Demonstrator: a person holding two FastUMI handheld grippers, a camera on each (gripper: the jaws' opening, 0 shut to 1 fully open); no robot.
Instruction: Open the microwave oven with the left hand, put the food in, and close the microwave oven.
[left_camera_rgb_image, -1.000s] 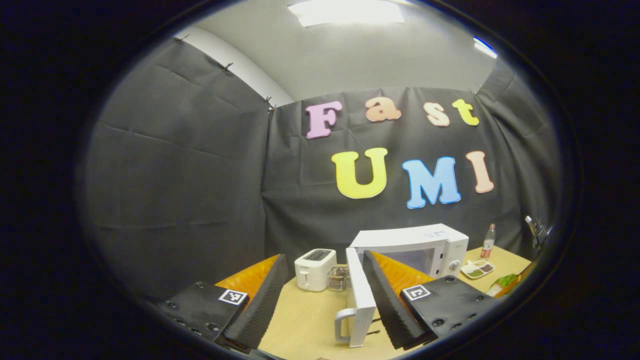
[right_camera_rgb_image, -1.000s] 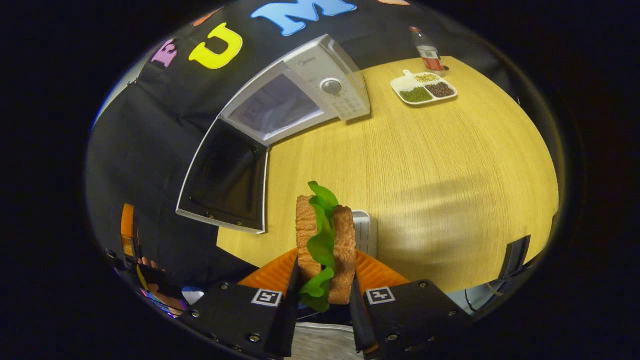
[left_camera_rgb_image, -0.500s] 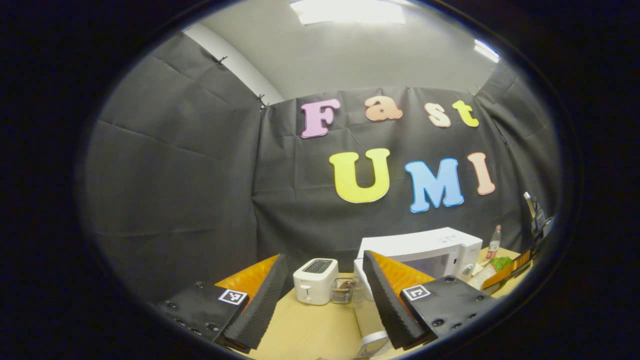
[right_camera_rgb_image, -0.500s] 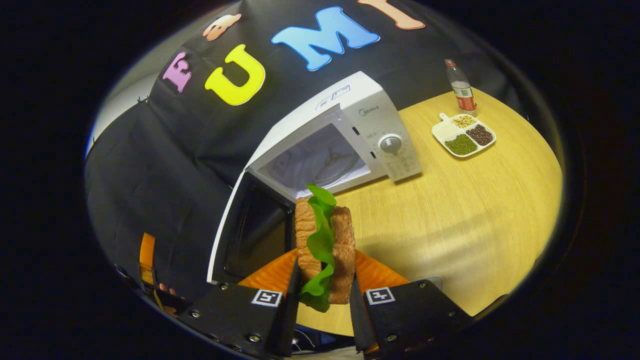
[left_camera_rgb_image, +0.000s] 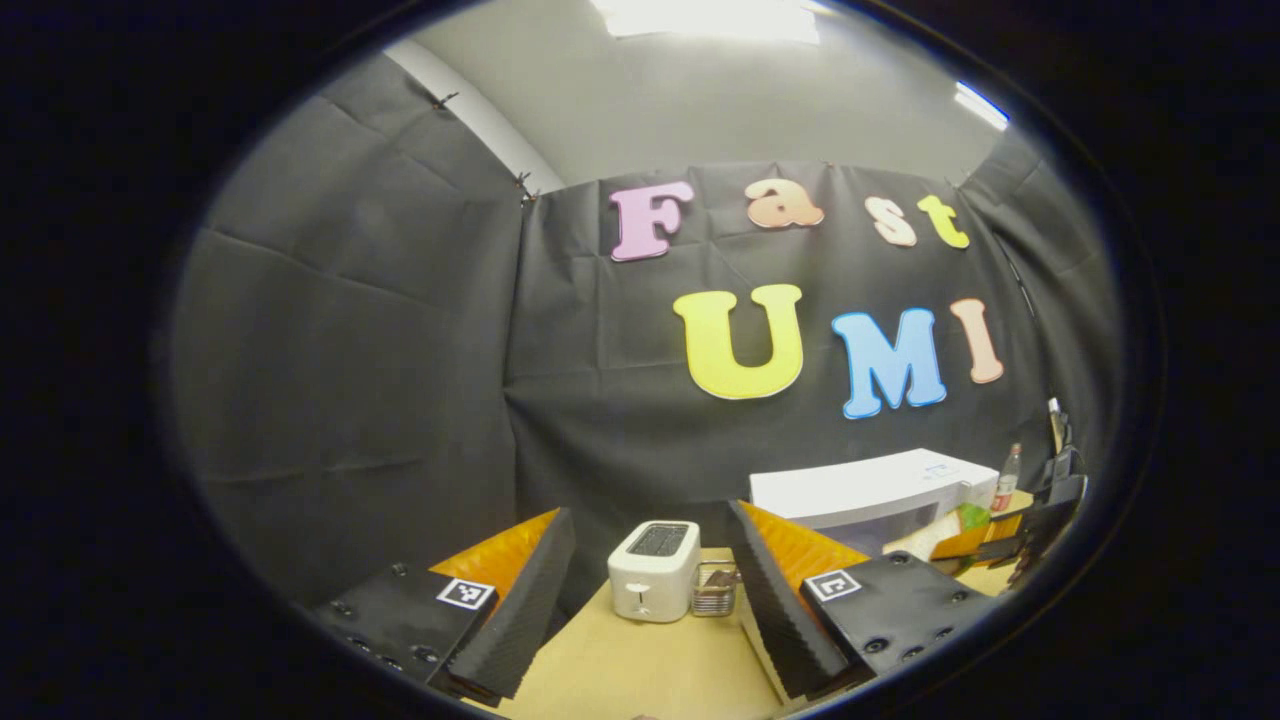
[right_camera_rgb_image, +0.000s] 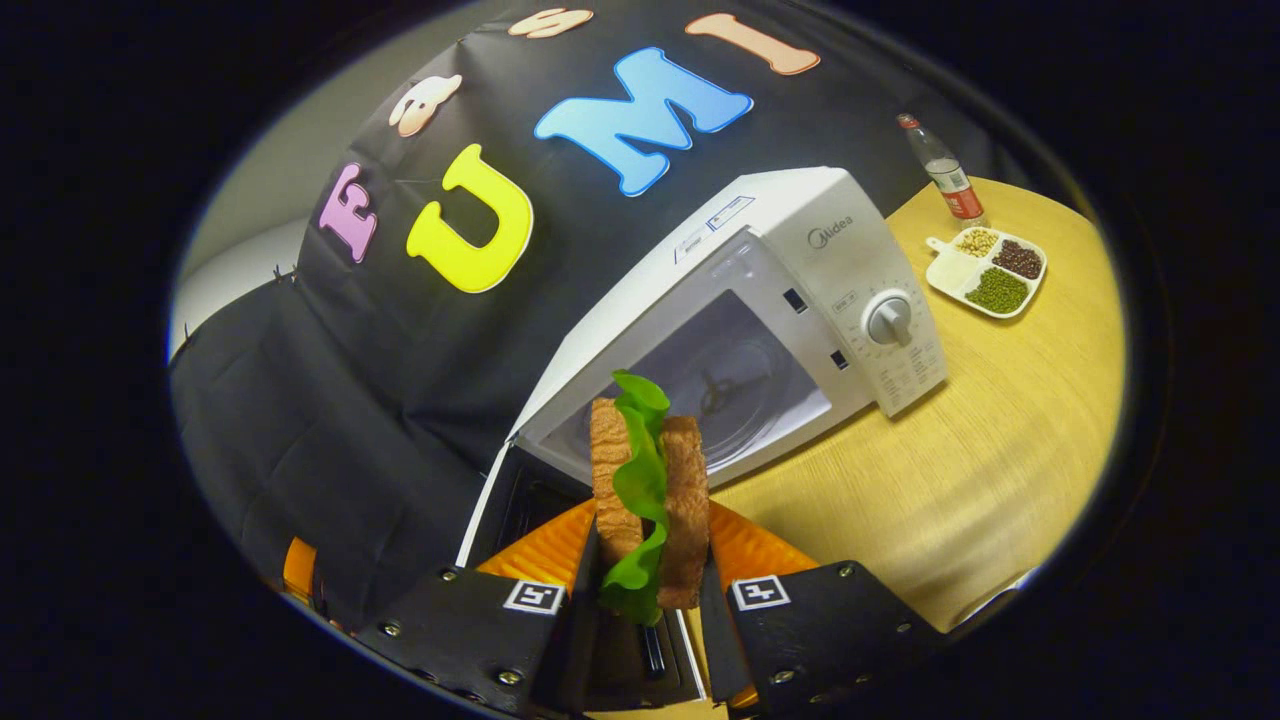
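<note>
Right gripper (right_camera_rgb_image: 648, 600) clamped on upright brown-bread, green-lettuce sandwich (right_camera_rgb_image: 648, 490), bottom centre; open white microwave oven (right_camera_rgb_image: 740, 340) cavity just beyond, upper right; left gripper (left_camera_rgb_image: 650, 590) spread, empty.

Microwave (right_camera_rgb_image: 800, 260) shell: smooth white plastic-looking, slight sheen; cavity glossy. Surface (right_camera_rgb_image: 1000, 420): light wood grain, matt. Sandwich (right_camera_rgb_image: 650, 490): rough bread-like crust, smooth leafy green filling. Toaster (left_camera_rgb_image: 655, 570): smooth white plastic. Bottle (right_camera_rgb_image: 945, 175): clear plastic. Wall: matt black cloth, creased.

A cloth-walled booth staged as a kitchen: microwave (right_camera_rgb_image: 760, 330), toaster (left_camera_rgb_image: 654, 570), wooden table (right_camera_rgb_image: 1000, 470).
</note>
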